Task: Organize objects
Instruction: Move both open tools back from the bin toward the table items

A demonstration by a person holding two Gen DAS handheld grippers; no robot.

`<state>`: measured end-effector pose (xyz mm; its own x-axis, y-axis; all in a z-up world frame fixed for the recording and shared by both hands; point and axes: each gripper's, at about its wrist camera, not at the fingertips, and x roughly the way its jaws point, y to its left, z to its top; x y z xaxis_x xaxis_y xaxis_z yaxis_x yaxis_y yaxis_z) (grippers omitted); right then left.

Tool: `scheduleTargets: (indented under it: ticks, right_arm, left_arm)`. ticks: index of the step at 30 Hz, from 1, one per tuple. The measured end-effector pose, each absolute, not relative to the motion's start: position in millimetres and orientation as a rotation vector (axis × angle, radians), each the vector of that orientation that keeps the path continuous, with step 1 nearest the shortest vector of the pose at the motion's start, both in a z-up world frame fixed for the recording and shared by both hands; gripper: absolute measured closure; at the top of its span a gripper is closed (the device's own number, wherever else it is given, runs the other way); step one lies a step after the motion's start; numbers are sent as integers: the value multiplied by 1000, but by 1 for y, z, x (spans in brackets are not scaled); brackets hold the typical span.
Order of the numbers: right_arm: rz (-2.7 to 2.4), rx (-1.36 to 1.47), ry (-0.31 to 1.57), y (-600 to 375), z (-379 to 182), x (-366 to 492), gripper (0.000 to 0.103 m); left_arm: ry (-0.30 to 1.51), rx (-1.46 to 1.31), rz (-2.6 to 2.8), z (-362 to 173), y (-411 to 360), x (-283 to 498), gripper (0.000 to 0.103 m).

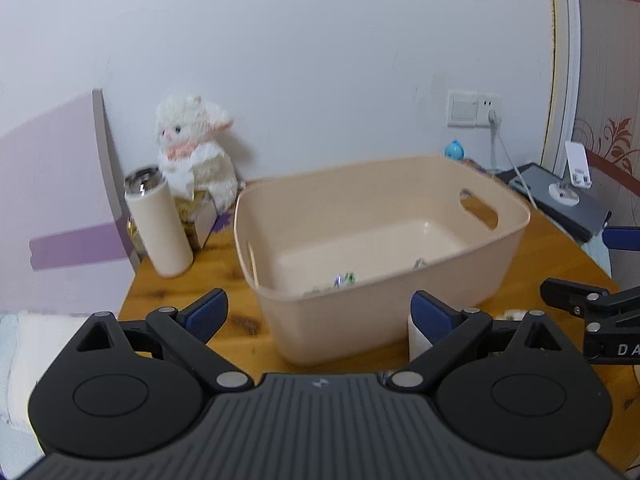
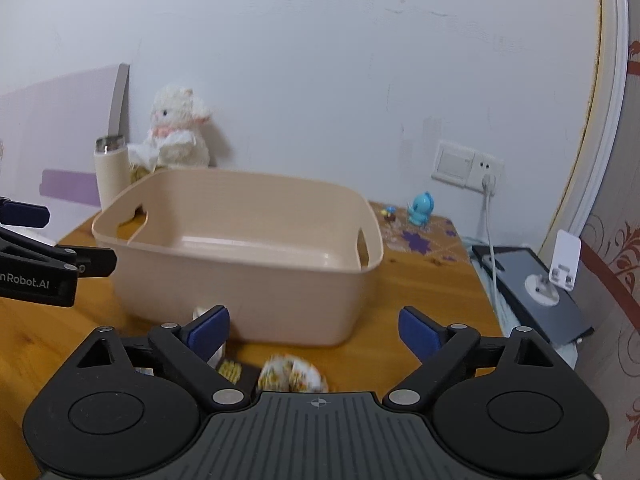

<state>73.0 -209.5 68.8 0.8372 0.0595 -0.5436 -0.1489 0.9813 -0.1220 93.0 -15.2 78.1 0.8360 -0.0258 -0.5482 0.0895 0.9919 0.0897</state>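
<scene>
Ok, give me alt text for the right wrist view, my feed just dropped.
The open right gripper hovers empty over a wooden table, facing a beige plastic storage bin. A small floral-patterned bundle lies on the table just below the fingers. Behind the bin stand a cream tumbler and white plush lamb; the left gripper shows at left.

White wall (image 2: 320,80) ahead of the fingers, wooden table (image 2: 432,292) under them, switch and socket (image 2: 466,166) on the wall ahead-right with a plugged cable (image 2: 490,232), patterned wallpaper (image 2: 616,248) far right, lilac board (image 1: 52,184) far left
</scene>
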Motion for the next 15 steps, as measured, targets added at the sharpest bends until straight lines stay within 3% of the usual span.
scheduleTargets:
  ticks: [15]
  right_arm:
    - [88, -207, 688, -204, -1, 69, 8]
  left_arm:
    - [769, -27, -11, -13, 22, 103, 5]
